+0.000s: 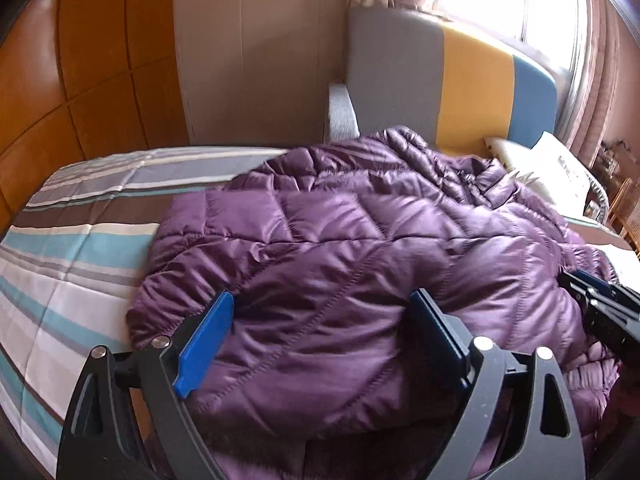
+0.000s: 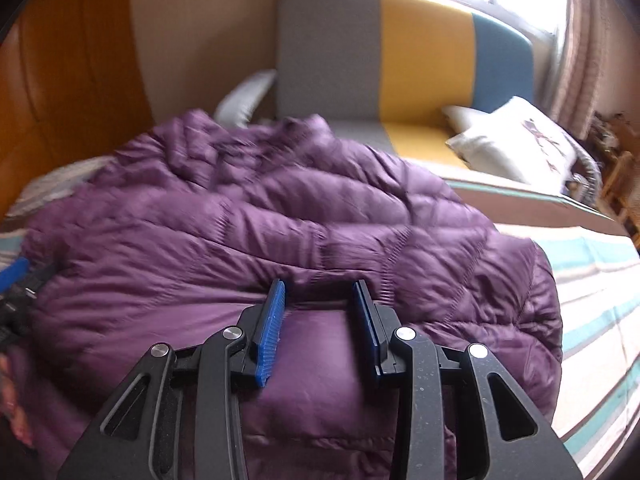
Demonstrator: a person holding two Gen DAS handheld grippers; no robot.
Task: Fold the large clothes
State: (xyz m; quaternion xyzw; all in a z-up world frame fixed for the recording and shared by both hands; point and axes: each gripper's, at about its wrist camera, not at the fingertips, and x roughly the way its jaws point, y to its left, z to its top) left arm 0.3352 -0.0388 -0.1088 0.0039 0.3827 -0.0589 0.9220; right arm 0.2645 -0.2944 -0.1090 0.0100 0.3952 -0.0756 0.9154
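Purple jacket (image 1: 340, 264) lies spread on the striped bed (image 1: 68, 264), filling the centre and lower half of both views. Its long axis seems to run from the bottom of the frame up toward the sofa (image 1: 452, 80) at upper centre; the crumpled far end sits just short of that sofa.

My left tool (image 1: 324, 316) is spread wide, nothing between its pads, and hangs over the near part of the jacket at lower centre. Can't tell if the tips touch the fabric.

My right tool (image 2: 320, 292) is also parted, narrower gap, nothing pinched, at lower centre of its view, right over a puffy fold. The right view is motion-blurred, so contact is unclear.

Each tool shows at the edge of the other's view: the right one at far right in the left view, the left one at far left in the right view. So both sit side by side along the near edge, about equally near the jacket.

My guess: next I grab that near edge with both and carry it up-frame. The fabric looks slick and puffy, so it may slip.

A pillow (image 2: 516, 140) sits at upper right, well apart.
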